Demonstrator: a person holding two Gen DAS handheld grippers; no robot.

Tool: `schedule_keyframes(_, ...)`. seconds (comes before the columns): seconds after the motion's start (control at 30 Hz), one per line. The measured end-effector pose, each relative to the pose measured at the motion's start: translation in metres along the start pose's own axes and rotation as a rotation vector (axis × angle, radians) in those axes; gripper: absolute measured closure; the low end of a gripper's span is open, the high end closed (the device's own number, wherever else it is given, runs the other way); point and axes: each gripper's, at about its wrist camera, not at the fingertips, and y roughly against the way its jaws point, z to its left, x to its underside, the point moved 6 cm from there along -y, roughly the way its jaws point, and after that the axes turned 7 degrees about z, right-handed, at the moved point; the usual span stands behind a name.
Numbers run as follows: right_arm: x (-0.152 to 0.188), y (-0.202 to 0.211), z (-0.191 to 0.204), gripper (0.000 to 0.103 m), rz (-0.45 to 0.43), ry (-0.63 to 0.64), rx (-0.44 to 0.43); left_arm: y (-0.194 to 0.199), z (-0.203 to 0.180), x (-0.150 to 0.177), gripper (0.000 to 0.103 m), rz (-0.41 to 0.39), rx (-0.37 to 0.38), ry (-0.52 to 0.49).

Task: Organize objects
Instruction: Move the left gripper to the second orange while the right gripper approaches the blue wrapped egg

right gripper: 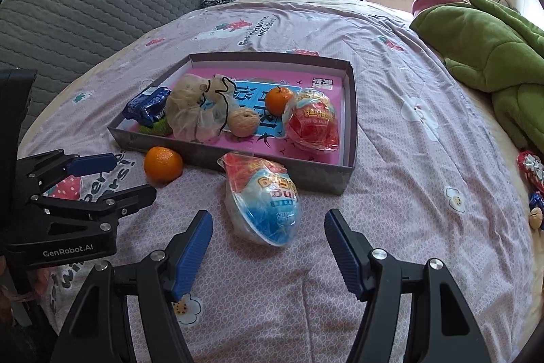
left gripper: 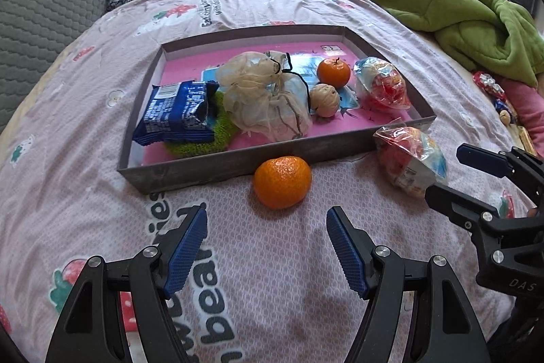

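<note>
- Left gripper [left gripper: 267, 247]: jaws wide, just near of the orange [left gripper: 283, 182] on the bed [left gripper: 272, 295].
- Right gripper [right gripper: 268, 249]: jaws wide, before the snack bag [right gripper: 263, 198], long axis near-far.
- Both lie near of the tray [left gripper: 238, 164].

Matt cardboard tray [left gripper: 244, 159] on soft printed cotton sheet [left gripper: 272, 278]; glossy crinkled plastic round the snack [right gripper: 261, 203]; dimpled, shiny orange [left gripper: 283, 182]; claw pads [left gripper: 185, 252] ribbed blue rubber.

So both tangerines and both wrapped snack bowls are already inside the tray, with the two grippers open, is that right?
Not quite. Only one tangerine and one snack bowl sit in the tray. The other tangerine and bowl lie on the bedsheet before it, as both wrist views show. Both grippers are open.
</note>
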Motion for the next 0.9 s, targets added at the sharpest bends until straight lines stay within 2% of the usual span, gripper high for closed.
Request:
schedule_keyframes(0.7, -0.006, -0.033, 0.005, 0.035, 0.005, -0.002, 0.0, -0.03, 0.005, -0.015, 0.029, -0.005, 0.04, 0.018)
schedule_keyframes(0.8, -0.009, -0.034, 0.005, 0.039, -0.005, 0.013, 0.024, -0.032, 0.003, -0.016, 0.029, -0.013, 0.042, 0.014)
schedule_keyframes(0.9, -0.009, -0.035, 0.008, 0.05, -0.011, 0.018, 0.013, -0.034, 0.003, -0.017, 0.037, -0.017, 0.058, 0.015)
